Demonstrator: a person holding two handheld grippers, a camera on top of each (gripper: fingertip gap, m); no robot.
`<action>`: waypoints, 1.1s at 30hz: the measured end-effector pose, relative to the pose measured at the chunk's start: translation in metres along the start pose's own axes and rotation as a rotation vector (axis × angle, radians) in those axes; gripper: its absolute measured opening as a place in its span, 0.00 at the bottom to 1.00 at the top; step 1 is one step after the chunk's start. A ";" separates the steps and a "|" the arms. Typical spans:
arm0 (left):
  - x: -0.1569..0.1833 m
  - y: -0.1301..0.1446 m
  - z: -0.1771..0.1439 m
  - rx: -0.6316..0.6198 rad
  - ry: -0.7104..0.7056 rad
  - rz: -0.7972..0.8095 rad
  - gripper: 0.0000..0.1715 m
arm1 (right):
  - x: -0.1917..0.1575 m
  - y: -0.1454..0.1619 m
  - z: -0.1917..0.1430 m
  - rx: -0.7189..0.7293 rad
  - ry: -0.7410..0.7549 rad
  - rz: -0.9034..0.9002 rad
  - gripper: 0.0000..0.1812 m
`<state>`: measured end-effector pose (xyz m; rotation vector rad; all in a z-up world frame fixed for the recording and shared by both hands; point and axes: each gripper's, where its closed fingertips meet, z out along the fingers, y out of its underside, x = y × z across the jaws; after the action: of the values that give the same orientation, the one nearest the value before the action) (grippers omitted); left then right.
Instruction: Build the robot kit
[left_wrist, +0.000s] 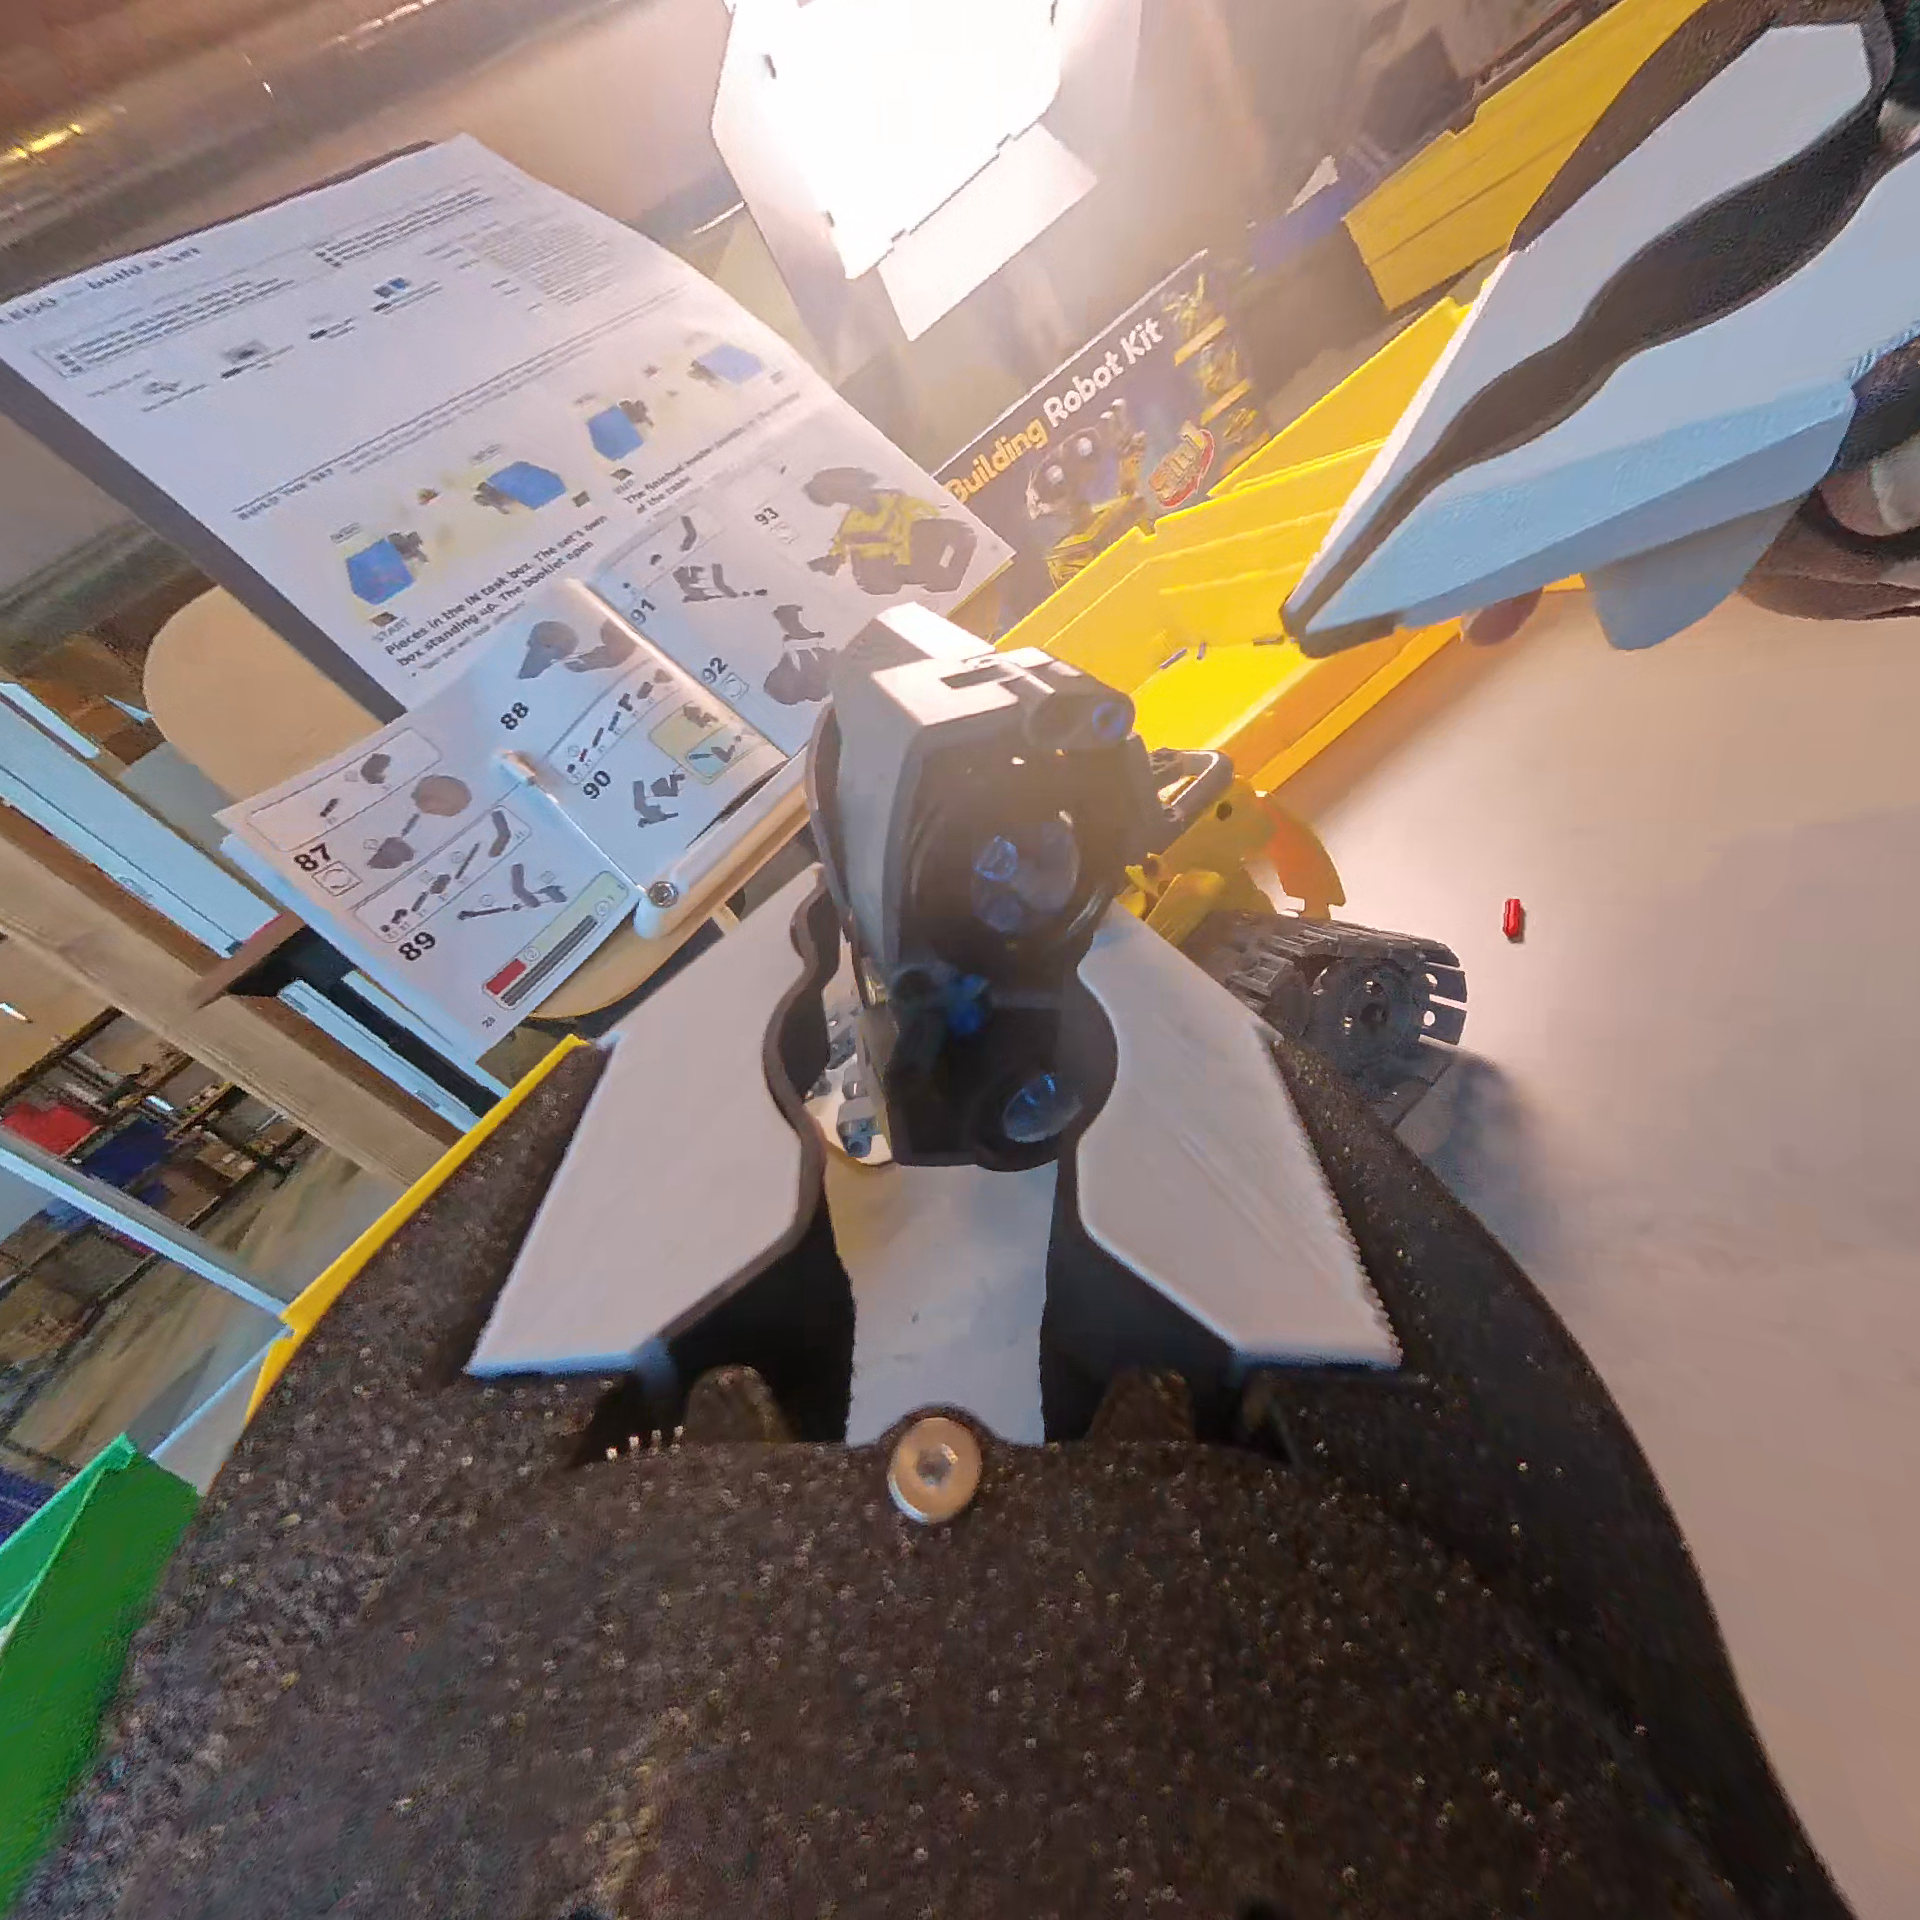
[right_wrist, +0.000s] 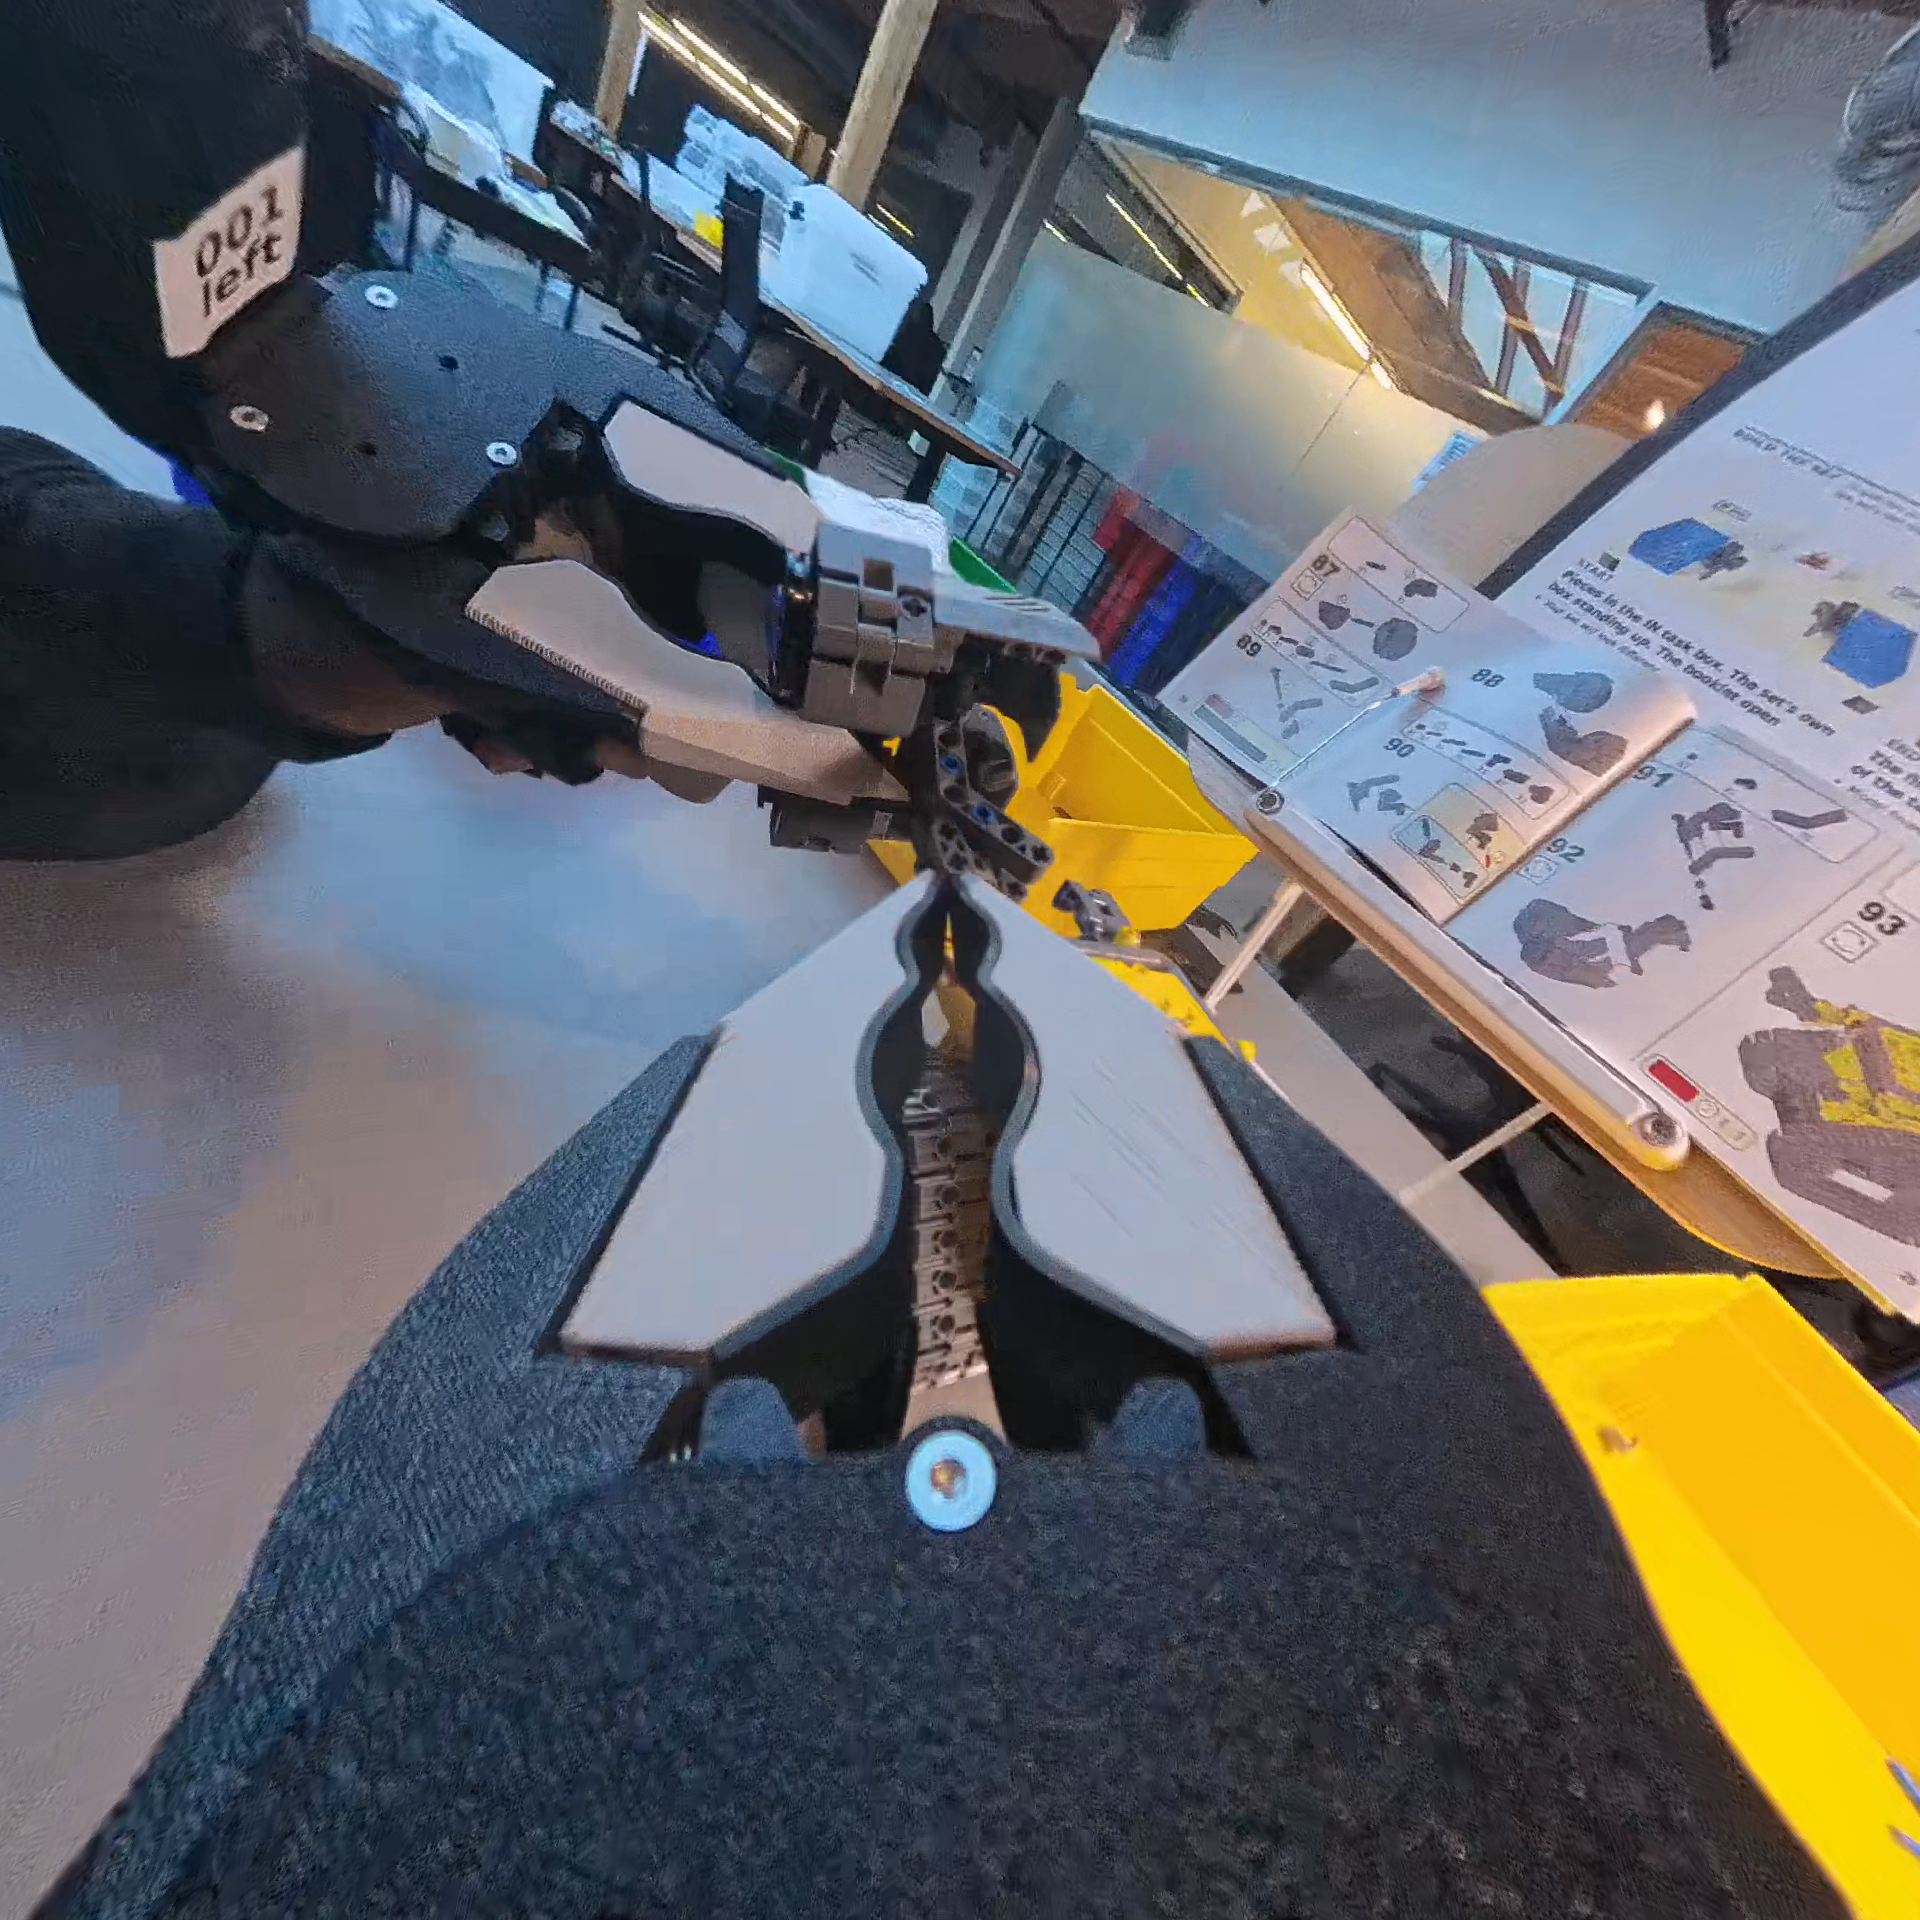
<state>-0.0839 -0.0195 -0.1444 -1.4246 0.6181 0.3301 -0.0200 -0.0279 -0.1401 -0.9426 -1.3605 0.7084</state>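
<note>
My left gripper (left_wrist: 966, 935) is shut on a grey and black brick-built assembly (left_wrist: 966, 790) with blue pins and holds it above the table. In the right wrist view the same gripper (right_wrist: 831, 655) grips the assembly (right_wrist: 883, 623) from the left, and a black holed beam (right_wrist: 977, 821) hangs from it. My right gripper (right_wrist: 951, 888) is shut, with its tips just below that beam and nothing visible between them. In the left wrist view it (left_wrist: 1299, 623) hovers at the upper right, over the yellow trays. A yellow and black tracked model (left_wrist: 1340, 977) stands on the table under the assembly.
An open instruction booklet (left_wrist: 468, 831) rests on a stand, with a printed sheet (left_wrist: 416, 364) behind it. Yellow trays (left_wrist: 1226, 561) and a kit box (left_wrist: 1122, 416) lie beyond. A small red piece (left_wrist: 1514, 918) lies on the white table (left_wrist: 1662, 1143). A yellow bin (right_wrist: 1766, 1558) is at the right. Across from one pair of fingers to the other is roughly 7 cm.
</note>
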 end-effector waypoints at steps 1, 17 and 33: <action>0.001 -0.001 0.001 -0.004 -0.012 0.023 0.22 | -0.002 -0.001 0.002 -0.007 0.015 0.005 0.00; 0.000 -0.006 0.009 -0.036 0.016 -0.240 0.22 | -0.005 -0.001 0.009 0.013 0.044 0.048 0.01; 0.026 0.001 0.021 0.017 0.456 -1.510 0.23 | 0.005 -0.003 0.029 0.085 0.088 0.109 0.01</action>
<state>-0.0595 -0.0024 -0.1600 -1.5779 -0.2235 -1.1988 -0.0483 -0.0209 -0.1367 -0.9740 -1.2002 0.7922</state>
